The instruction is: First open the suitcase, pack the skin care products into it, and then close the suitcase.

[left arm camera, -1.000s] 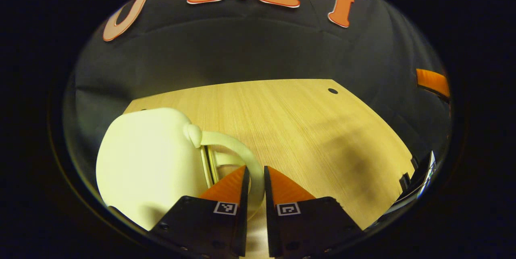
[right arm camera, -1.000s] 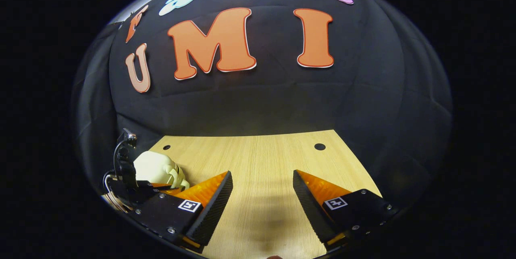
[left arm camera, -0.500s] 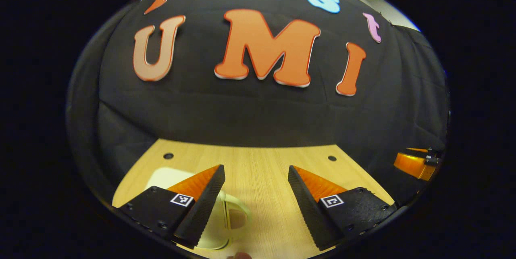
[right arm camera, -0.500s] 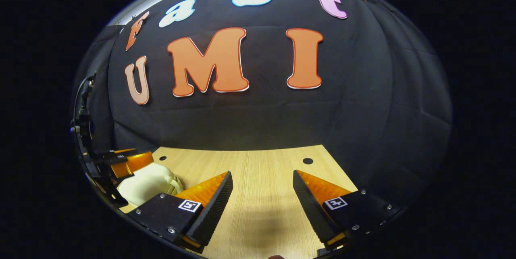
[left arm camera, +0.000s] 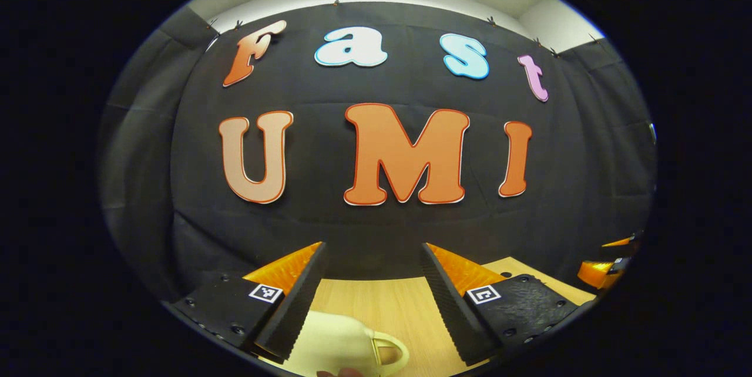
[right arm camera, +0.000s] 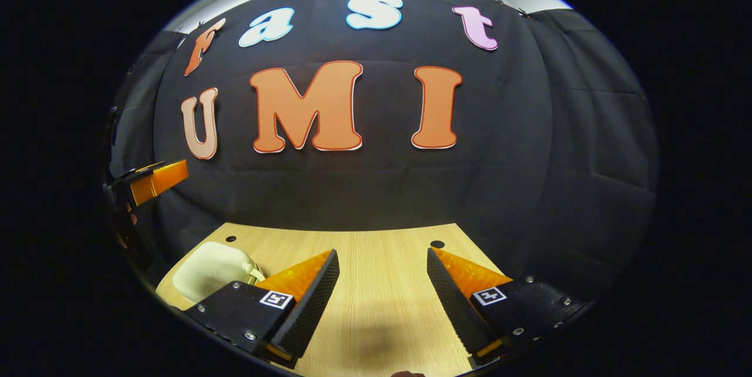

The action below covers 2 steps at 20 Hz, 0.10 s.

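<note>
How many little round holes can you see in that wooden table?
2 in the right gripper view, both near the table's far edge: left hole, right hole. Others may be hidden.

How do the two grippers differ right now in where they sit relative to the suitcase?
The left gripper is raised right over the cream suitcase, whose handle shows just below its fingers; the right gripper is off to the side, with the suitcase lying to its left. The left gripper faces mostly the booth wall, while the right gripper looks down across bare table. Both have their jaws spread open and hold nothing.
</note>
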Motion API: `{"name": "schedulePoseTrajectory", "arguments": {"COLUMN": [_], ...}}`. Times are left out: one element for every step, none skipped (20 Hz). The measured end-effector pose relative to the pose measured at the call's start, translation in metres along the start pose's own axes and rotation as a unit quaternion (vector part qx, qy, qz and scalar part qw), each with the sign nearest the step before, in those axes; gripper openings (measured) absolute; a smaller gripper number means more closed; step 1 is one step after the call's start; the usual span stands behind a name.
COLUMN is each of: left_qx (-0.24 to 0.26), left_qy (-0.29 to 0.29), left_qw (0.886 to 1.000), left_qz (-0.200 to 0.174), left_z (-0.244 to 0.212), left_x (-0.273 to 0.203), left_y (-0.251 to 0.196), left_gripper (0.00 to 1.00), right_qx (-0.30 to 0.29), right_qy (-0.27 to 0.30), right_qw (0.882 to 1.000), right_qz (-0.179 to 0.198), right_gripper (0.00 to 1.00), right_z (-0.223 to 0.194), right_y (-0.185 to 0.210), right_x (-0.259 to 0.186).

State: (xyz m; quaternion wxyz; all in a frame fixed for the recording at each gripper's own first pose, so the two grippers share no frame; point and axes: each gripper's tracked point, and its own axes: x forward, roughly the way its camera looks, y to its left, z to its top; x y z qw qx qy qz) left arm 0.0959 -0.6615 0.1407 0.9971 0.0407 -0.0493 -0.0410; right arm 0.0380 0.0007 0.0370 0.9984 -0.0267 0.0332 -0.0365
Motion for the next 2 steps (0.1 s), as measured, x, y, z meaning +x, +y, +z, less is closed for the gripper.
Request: {"name": "schedulePoseTrajectory", "arguments": {"left_qx": [-0.01,-0.02], "left_qy": [0.001,0.001], "left_qw": [1.0,1.0], "left_qz": [-0.003,-0.012], "left_z": [-0.0009,0.0001], "left_x": [-0.0022,-0.0049], "left_y": [0.003,0.0079], "left_gripper": [0.98,0.98], "right_qx": [0.0,0.0], "right_qy": [-0.003,-0.009], "right_qw": [1.0,1.0], "right_qz": [0.0,-0.001], "right_gripper": [0.95,1.0], "right_z": [0.0007,0.0035], "right_y": [0.0032,0.0059], "right_x": [-0.0036,-0.0077]}}
